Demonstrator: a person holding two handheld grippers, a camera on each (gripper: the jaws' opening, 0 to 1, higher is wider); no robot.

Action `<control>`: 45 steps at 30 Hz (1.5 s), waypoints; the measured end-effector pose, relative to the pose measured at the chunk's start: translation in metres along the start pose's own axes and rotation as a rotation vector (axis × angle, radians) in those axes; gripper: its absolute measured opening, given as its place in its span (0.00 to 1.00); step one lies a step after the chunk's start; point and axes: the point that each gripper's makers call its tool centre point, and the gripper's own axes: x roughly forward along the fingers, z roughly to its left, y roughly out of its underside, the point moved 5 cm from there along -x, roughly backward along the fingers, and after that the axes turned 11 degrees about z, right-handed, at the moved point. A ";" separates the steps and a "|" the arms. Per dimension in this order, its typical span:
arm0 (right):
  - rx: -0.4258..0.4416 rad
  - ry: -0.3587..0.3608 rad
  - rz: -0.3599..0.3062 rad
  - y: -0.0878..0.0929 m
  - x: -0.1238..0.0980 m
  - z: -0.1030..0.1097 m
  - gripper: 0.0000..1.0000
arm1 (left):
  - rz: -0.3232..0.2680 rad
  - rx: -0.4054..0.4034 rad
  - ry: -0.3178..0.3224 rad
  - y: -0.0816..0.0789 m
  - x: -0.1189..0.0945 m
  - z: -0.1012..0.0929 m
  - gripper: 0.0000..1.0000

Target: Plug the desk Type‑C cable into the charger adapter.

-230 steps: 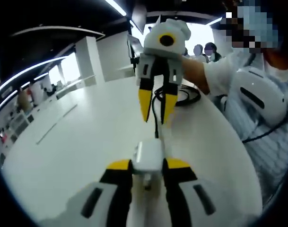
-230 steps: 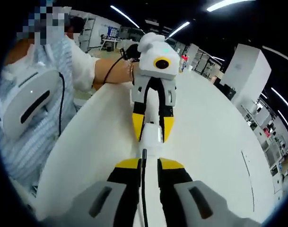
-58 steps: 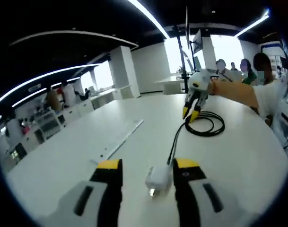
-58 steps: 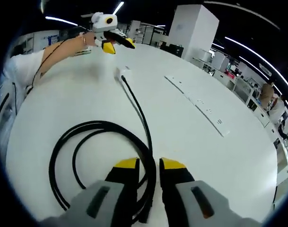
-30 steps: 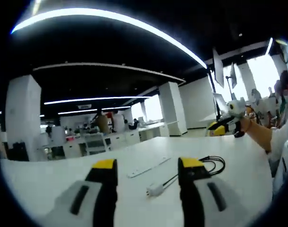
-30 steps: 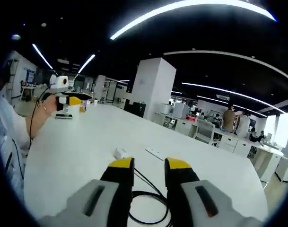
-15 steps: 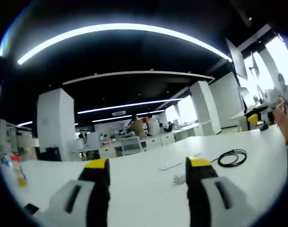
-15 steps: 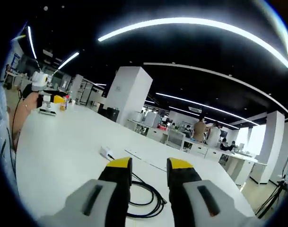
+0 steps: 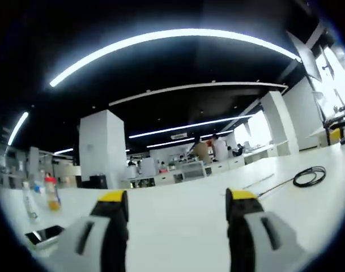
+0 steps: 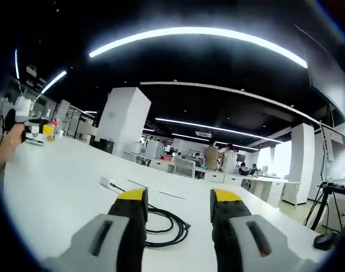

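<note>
**Both grippers up off the table, jaws apart, nothing held**

Left gripper view: left gripper (image 9: pixel 178 198) at bottom centre, jaws wide apart w/ yellow tips, nothing between them. White table (image 9: pixel 178 226) runs across lower half. Cable (image 9: pixel 308 177) lies coiled at right-centre of frame, black, one strand running down-left from the coil toward the right jaw tip; its plug end can't be made out here. Far right edge: a bit of yellow, prob. the other gripper, too small to be sure. Lower left: a phone (image 9: pixel 43 236) flat on the table; above it a bottle (image 9: pixel 51 194) w/ orange contents and a clear one just left of it. Background: white pillar (image 9: pixel 102 148) left of centre, people (image 9: pixel 209 150) standing at far desks, ceiling light strips across the top.

Right gripper view: right gripper (image 10: pixel 178 198) at bottom centre, jaws released, empty. Cable (image 10: pixel 164 225) coiled on the table (image 10: pixel 53 187) between the jaw tips, a bit behind them; a strand leads up-left to the adapter (image 10: pixel 107 182), small white block left of centre, cable end meeting it. Whether fully seated: can't tell at this size. Far left edge: left gripper (image 10: pixel 36 131) in a hand (image 10: pixel 11 141), held above the table, well apart from adapter. Far right bottom: dark mouse-like object (image 10: pixel 324 240), tripod legs above it.
</note>
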 end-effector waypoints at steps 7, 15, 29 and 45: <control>-0.072 0.095 0.012 0.012 -0.003 -0.004 0.44 | -0.009 0.025 -0.016 0.007 0.000 0.001 0.68; -0.135 0.086 0.046 0.017 0.003 0.001 0.42 | -0.013 0.053 0.010 0.011 0.001 -0.005 0.68; -0.108 0.068 0.049 0.021 0.004 0.001 0.40 | -0.033 -0.004 0.048 0.012 0.001 -0.005 0.69; -0.115 0.047 0.050 0.021 0.005 0.003 0.39 | -0.048 -0.040 0.060 0.011 0.000 -0.003 0.69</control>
